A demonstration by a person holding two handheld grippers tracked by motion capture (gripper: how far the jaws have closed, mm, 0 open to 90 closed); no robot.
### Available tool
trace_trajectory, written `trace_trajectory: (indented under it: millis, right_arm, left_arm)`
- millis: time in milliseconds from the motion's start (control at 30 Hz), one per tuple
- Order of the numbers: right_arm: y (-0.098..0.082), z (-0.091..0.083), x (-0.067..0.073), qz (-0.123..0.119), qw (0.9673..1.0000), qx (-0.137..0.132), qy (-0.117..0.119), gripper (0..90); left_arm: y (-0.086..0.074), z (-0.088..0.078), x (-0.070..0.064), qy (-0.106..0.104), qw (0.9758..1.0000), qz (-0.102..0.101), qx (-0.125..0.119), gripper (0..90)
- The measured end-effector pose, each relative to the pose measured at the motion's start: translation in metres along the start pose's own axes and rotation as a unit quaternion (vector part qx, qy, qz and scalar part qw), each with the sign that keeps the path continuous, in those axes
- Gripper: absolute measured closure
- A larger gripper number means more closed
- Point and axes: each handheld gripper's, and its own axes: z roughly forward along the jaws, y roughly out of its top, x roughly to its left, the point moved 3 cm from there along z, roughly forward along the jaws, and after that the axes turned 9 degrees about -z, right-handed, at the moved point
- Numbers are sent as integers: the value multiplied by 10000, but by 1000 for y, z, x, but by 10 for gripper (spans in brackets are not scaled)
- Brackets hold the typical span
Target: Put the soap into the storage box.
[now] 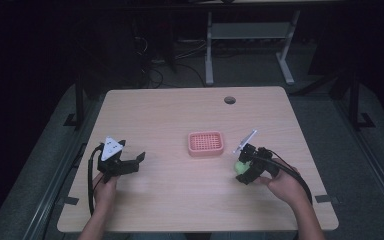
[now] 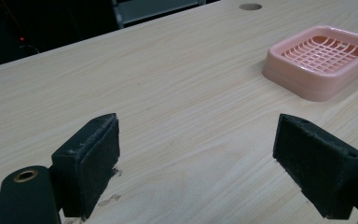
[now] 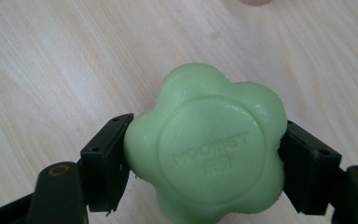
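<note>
Fingers [image 3: 105, 158] of the right gripper [image 3: 205, 161] squeeze the green soap [image 3: 205, 144] — left gripper [image 2: 198, 163] gapes. Soap is slick — it could pop out before the pink dish [image 1: 206, 142].

The table [image 2: 168, 93] is pale wood-look laminate, smooth and matt. The pink tray [image 2: 319, 60] looks like glossy plastic with a grid bottom. The green soap [image 3: 207, 147] is waxy and smooth — with embossed letters. The pads [image 2: 91, 163] of the left gripper are black, rough and felt-like.

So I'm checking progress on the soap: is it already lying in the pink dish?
No: the green soap is clamped between the right gripper jaws above bare table, and the pink dish holds nothing.
</note>
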Motion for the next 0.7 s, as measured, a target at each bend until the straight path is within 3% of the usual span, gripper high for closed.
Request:
trace_trajectory:
  millis: [700]
  right_arm:
    - [27, 0, -12, -103, 9999, -31, 31, 259]
  left_arm:
    - [0, 0, 0, -2, 10000, -37, -49, 143]
